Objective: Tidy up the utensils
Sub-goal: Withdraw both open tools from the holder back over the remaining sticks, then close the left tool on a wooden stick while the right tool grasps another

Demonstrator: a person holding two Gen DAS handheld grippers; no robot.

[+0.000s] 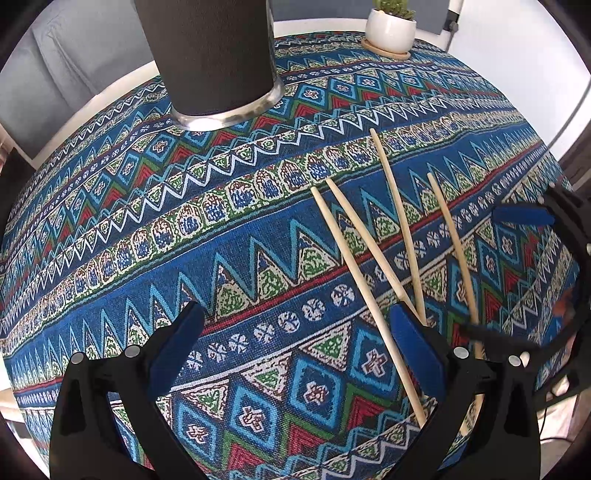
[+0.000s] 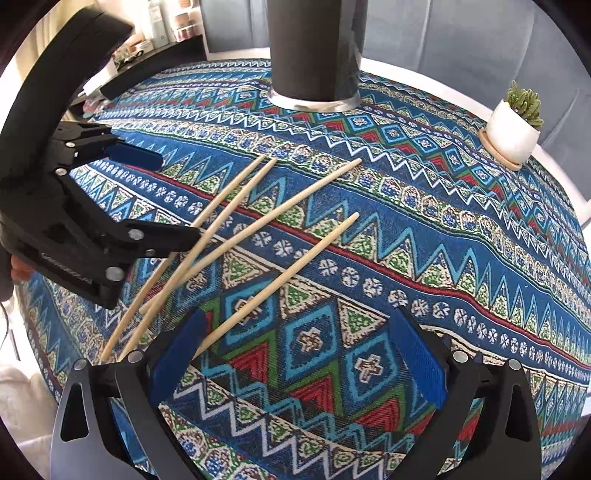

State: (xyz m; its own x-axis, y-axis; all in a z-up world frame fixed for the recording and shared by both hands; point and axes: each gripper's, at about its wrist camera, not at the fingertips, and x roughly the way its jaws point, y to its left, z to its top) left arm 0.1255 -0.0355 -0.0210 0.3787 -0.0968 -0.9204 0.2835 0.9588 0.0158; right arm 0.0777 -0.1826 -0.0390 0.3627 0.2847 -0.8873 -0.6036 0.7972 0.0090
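Several wooden chopsticks (image 1: 391,218) lie loose and fanned on the patterned tablecloth; they also show in the right wrist view (image 2: 258,221). A tall dark cup with a metal base (image 1: 218,74) stands at the far side, also seen in the right wrist view (image 2: 314,55). My left gripper (image 1: 299,332) is open and empty just above the cloth, its right finger over the chopsticks' near ends. My right gripper (image 2: 299,339) is open and empty, its left finger beside the nearest chopstick (image 2: 280,280). The left gripper shows at the left of the right wrist view (image 2: 162,195).
A white pot with a small succulent (image 1: 391,27) sits on a wooden saucer at the far right of the round table; it also shows in the right wrist view (image 2: 513,129). Grey chairs stand behind the table. A shelf with jars (image 2: 162,26) is far left.
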